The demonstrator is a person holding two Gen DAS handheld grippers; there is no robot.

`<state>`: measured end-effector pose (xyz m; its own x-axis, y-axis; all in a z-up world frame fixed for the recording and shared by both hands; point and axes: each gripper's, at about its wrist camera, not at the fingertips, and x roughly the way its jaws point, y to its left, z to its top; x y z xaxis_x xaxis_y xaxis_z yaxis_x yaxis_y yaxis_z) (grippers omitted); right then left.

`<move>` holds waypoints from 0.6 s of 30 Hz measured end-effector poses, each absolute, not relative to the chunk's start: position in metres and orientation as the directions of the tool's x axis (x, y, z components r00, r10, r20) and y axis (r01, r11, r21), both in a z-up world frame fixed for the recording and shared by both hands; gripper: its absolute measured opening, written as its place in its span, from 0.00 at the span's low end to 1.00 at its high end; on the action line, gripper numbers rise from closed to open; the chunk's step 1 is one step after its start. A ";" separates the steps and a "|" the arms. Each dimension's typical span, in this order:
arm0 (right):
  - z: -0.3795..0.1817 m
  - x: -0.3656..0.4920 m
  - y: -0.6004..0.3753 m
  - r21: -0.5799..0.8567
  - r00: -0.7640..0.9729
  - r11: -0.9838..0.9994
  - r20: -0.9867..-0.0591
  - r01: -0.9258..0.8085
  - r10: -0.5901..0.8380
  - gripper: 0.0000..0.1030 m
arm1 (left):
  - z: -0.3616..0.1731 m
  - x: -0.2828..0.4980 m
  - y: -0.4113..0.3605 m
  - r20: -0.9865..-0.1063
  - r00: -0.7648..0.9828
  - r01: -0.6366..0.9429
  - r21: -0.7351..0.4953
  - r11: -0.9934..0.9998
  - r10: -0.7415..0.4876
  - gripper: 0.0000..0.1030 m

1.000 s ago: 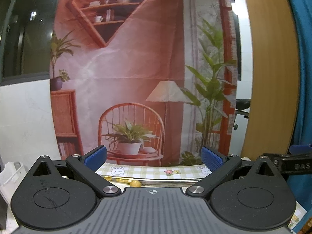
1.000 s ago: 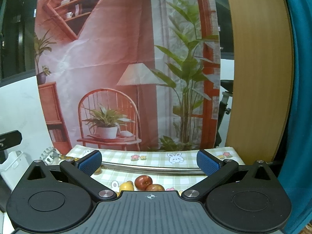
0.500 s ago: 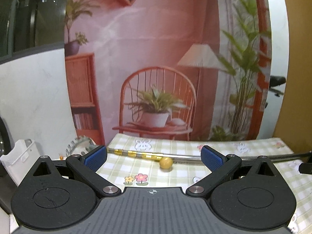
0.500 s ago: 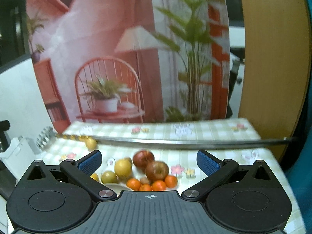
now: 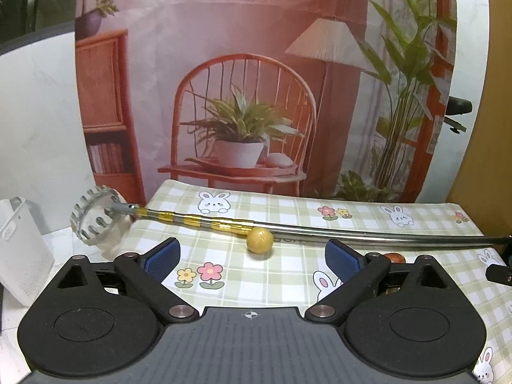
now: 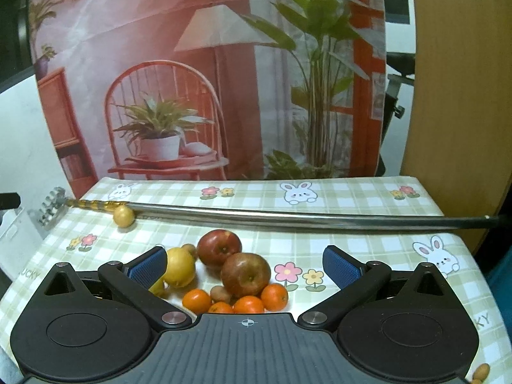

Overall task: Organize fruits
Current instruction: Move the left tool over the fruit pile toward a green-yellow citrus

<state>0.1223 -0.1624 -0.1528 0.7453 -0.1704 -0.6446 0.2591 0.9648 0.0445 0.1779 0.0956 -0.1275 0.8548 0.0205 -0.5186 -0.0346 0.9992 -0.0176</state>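
In the right wrist view a heap of fruit lies on the checked tablecloth (image 6: 352, 198): two red apples (image 6: 219, 246) (image 6: 245, 273), a yellow fruit (image 6: 179, 267), several oranges (image 6: 196, 300) and a small brown fruit (image 6: 220, 292). My right gripper (image 6: 244, 267) hovers over the heap, open, its pads clear of the fruit. A small yellow ball-shaped fruit (image 5: 260, 240) (image 6: 124, 216) lies apart, against a metal rod. My left gripper (image 5: 253, 257) stands just short of it, wide open with its jaws closing and nothing between them.
A long metal rod (image 5: 368, 235) (image 6: 288, 217) with gold bands and a toothed ring (image 5: 94, 220) lies across the table. A white basket (image 5: 19, 249) stands off the left edge. A printed backdrop hangs behind; a wooden panel (image 6: 457, 96) is at the right.
Both grippers have come down and tipped toward the table. The cloth, the rod, the small yellow fruit and the fruit heap now fill the lower views.
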 end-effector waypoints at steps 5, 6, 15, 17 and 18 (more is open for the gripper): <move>-0.164 0.135 -0.173 0.067 0.744 0.963 -0.649 0.262 -0.157 1.00 | -0.139 0.196 0.099 -0.547 0.837 -0.010 -0.032 0.999 -0.009 0.96; -0.166 0.138 -0.174 0.065 0.743 0.962 -0.650 0.264 -0.160 1.00 | -0.142 0.200 0.100 -0.554 0.832 -0.010 -0.036 0.999 -0.011 0.96; -0.180 0.156 -0.175 0.020 0.741 0.966 -0.645 0.257 -0.184 0.97 | -0.151 0.236 0.104 -0.585 0.811 -0.003 -0.042 0.999 -0.022 0.94; -0.180 0.159 -0.179 0.041 0.742 0.964 -0.647 0.264 -0.176 0.96 | -0.153 0.244 0.106 -0.597 0.802 -0.004 -0.044 0.999 -0.023 0.93; -0.181 0.161 -0.181 0.057 0.745 0.962 -0.646 0.268 -0.169 0.96 | -0.154 0.248 0.108 -0.602 0.798 -0.006 -0.053 0.999 -0.027 0.92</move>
<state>0.1607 -0.1813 -0.1808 0.7446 -0.1691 -0.6457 0.2677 0.9618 0.0569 0.2483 0.1080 -0.1537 0.7980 -0.0271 -0.6020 -0.0060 0.9986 -0.0528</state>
